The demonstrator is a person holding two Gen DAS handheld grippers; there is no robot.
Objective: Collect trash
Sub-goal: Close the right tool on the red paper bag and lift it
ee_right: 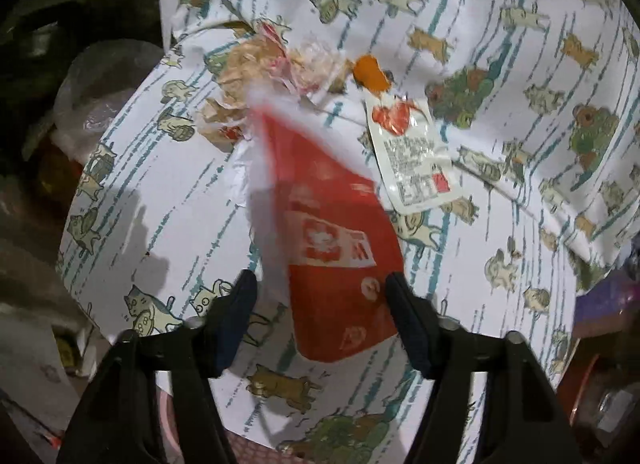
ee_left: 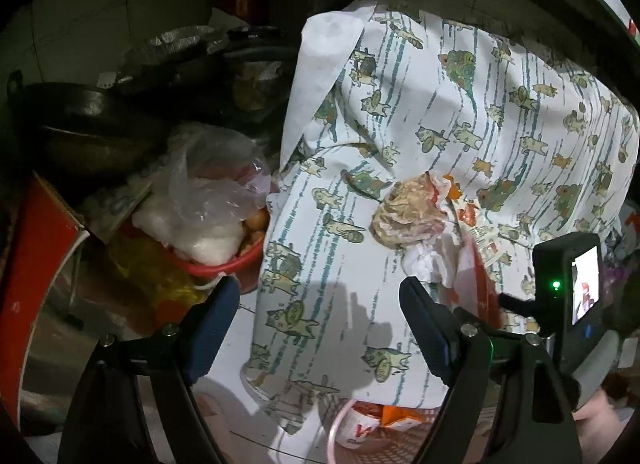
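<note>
Where the cat-print cloth (ee_right: 500, 223) covers the surface, we see a blurred red carton (ee_right: 336, 260), seemingly between the spread fingers of our right gripper (ee_right: 320, 296), plus crumpled wrapper (ee_right: 256, 63) and sauce packet (ee_right: 412, 151). Our left gripper (ee_left: 316, 304) gapes empty.
</note>
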